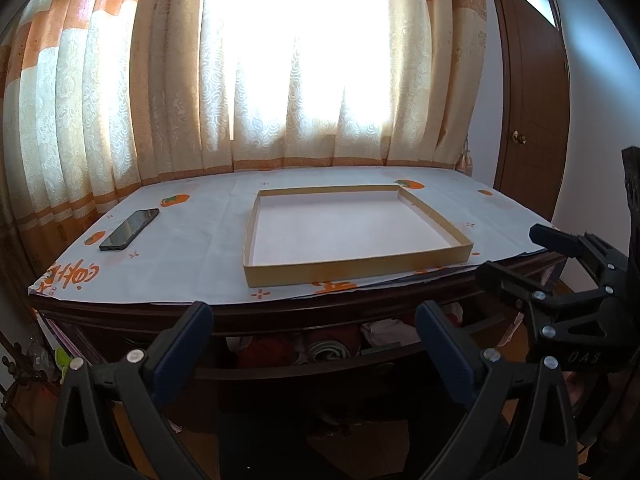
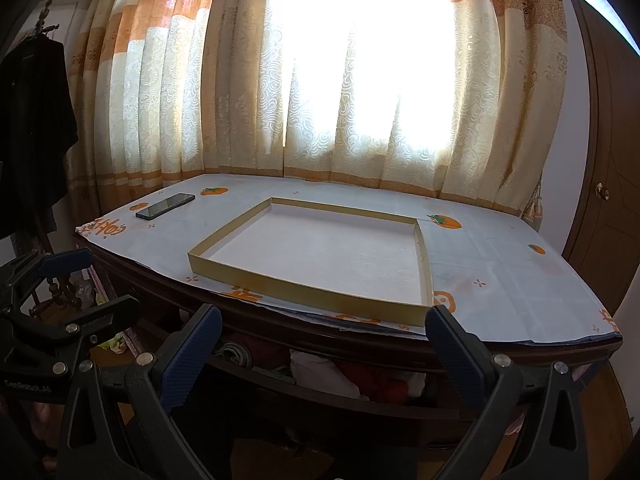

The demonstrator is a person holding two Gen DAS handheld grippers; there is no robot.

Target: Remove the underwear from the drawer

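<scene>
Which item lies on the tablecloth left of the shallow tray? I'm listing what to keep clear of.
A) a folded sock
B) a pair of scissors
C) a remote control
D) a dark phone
D: a dark phone lies flat on the tablecloth, apart from the tray, on its left side.

Right gripper (image 2: 322, 338) jaws wide apart, open drawer (image 2: 360, 400) of clothes below, shallow tray (image 2: 304, 294) on table (image 2: 520, 280)
</scene>
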